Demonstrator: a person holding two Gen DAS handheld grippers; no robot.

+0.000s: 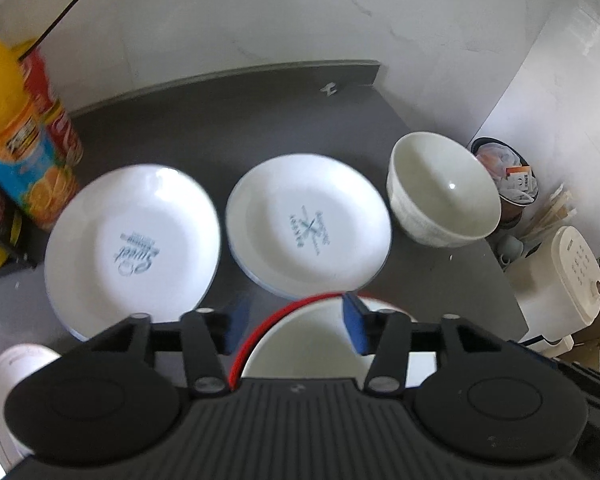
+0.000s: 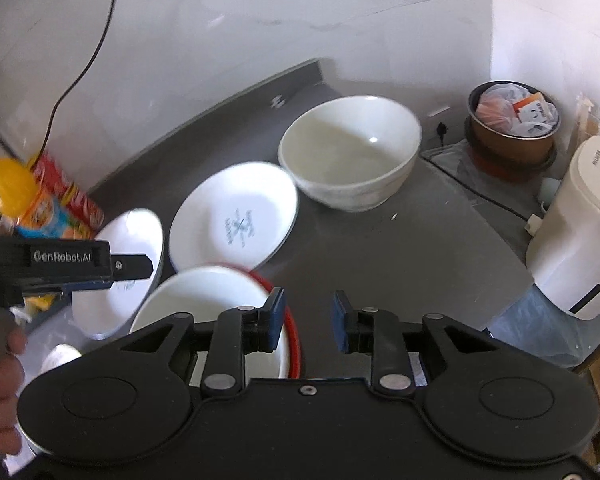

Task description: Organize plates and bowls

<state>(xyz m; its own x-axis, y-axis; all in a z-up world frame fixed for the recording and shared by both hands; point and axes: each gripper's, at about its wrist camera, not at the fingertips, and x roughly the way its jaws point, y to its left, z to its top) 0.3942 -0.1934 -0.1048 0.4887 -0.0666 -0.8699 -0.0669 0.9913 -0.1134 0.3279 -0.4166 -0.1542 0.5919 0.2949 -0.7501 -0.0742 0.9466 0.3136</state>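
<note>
Glazed ceramic is likely stiff, slippery and breakable, so a rim pinch is judged best. Nearest, at the counter's (image 1: 204, 128) front edge, a red-rimmed bowl (image 1: 300, 344) is seen between the spread fingers of the left gripper (image 1: 296, 320), untouched. The right gripper (image 2: 306, 322) is also held spread and empty, just beside that bowl. Beyond, two plates (image 1: 132, 248) (image 1: 308, 224) are counted mid-counter; farther, one white bowl (image 1: 444, 190) near the right edge. Two bowls in all.
</note>
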